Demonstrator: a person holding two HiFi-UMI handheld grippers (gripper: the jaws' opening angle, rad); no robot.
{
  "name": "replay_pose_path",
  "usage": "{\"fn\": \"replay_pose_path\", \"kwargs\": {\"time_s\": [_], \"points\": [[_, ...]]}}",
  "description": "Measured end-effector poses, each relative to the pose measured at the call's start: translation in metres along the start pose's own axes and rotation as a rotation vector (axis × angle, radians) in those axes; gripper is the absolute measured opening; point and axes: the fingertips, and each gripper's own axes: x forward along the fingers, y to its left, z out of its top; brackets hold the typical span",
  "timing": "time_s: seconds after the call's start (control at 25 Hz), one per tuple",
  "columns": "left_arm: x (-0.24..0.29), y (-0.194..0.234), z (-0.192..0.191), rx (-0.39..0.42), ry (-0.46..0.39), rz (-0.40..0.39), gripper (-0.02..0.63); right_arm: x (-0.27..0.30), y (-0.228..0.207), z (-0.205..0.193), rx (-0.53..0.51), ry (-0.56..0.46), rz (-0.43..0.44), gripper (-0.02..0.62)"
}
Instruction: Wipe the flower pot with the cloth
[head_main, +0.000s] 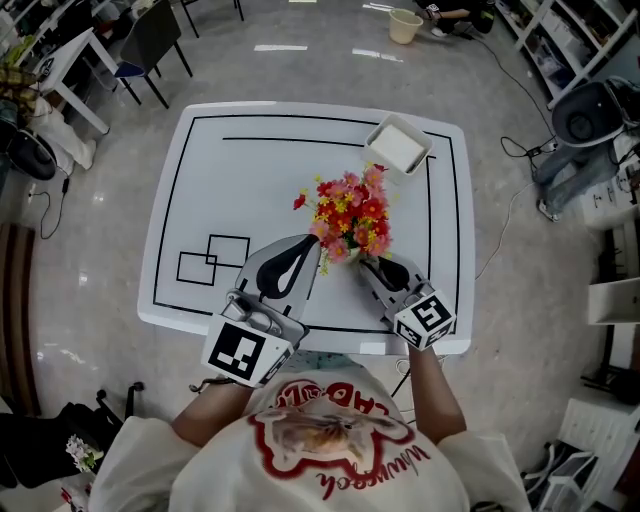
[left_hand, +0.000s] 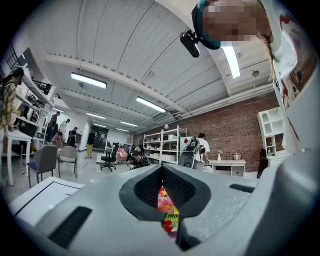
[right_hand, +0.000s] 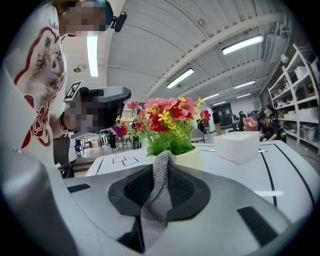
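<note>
A bunch of red, pink and yellow flowers (head_main: 350, 212) hides its pot from above at the middle of the white table (head_main: 200, 180). The pale yellow pot (right_hand: 187, 159) shows in the right gripper view, just beyond the jaws. My right gripper (right_hand: 157, 200) is shut on a grey knitted cloth (right_hand: 160, 182), and the cloth's free end lies against the pot's rim under the flowers (right_hand: 165, 117). From above, the right gripper (head_main: 364, 263) is at the pot's near right side. My left gripper (head_main: 318, 244) is at the near left side, shut, with only flowers (left_hand: 167, 210) visible past its jaws.
A white square box (head_main: 398, 145) sits on the table behind the pot, also in the right gripper view (right_hand: 240, 145). Black outlines with two small rectangles (head_main: 212, 258) mark the tabletop at the left. Chairs, shelves and people are around the room.
</note>
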Motion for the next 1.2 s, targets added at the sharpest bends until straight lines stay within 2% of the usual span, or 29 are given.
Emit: {"fn": "replay_pose_path", "kwargs": {"time_s": [0.32, 0.76, 1.2], "points": [[0.0, 0.002, 0.002, -0.017, -0.015, -0.001, 0.002, 0.004, 0.009, 0.001, 0.033, -0.017, -0.058, 0.066], [-0.004, 0.006, 0.0, -0.036, -0.012, -0.008, 0.002, 0.009, 0.018, 0.004, 0.07, -0.046, -0.203, 0.066], [-0.01, 0.011, -0.004, -0.035, -0.007, -0.02, 0.002, 0.028, 0.031, 0.002, 0.093, -0.04, -0.251, 0.066]]}}
